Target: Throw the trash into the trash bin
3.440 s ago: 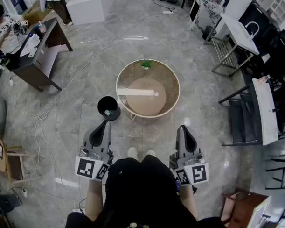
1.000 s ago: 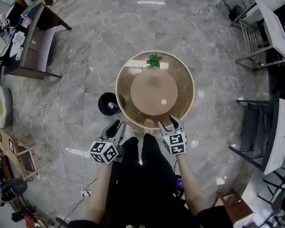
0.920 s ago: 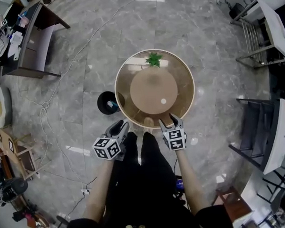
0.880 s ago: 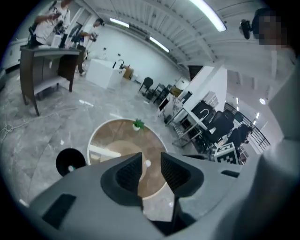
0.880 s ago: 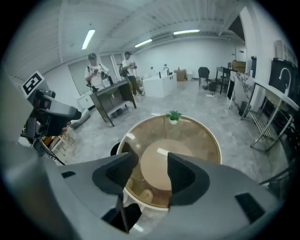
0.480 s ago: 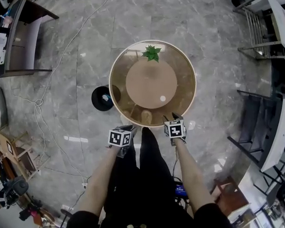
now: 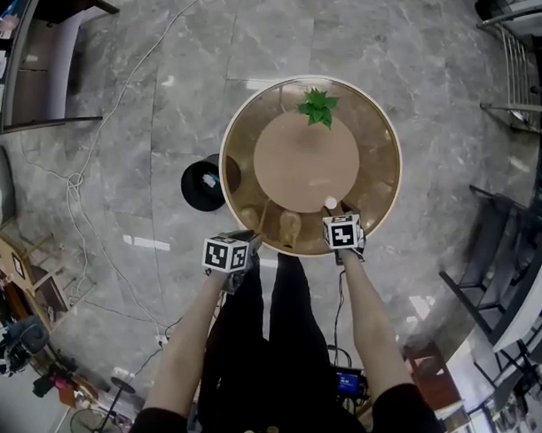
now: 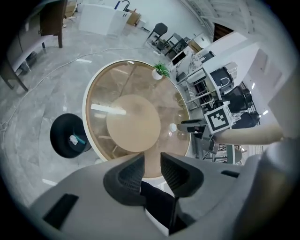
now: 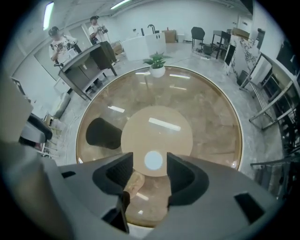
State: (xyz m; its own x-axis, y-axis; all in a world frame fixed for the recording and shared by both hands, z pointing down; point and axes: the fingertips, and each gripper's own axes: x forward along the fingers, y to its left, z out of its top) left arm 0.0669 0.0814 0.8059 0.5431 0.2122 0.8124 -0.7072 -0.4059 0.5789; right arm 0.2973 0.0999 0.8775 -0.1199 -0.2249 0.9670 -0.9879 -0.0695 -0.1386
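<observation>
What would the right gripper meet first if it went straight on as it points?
Most likely the small white round object on the glass table, centred between the right gripper's open jaws.

Grey marble floor (image 7: pixel 425 55); round glass table (image 7: pixel 379 127) centre; dark desk (image 7: pixel 57 68) upper left; white cable (image 7: pixel 75 183) trailing.

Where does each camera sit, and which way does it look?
Head view: on the person's head, looking down at table and bin; arms and legs show.
Left gripper view: on the left gripper, facing table and bin; its open jaws show.
Right gripper view: on the right gripper, facing the table; its open jaws show.
All share the table.
</observation>
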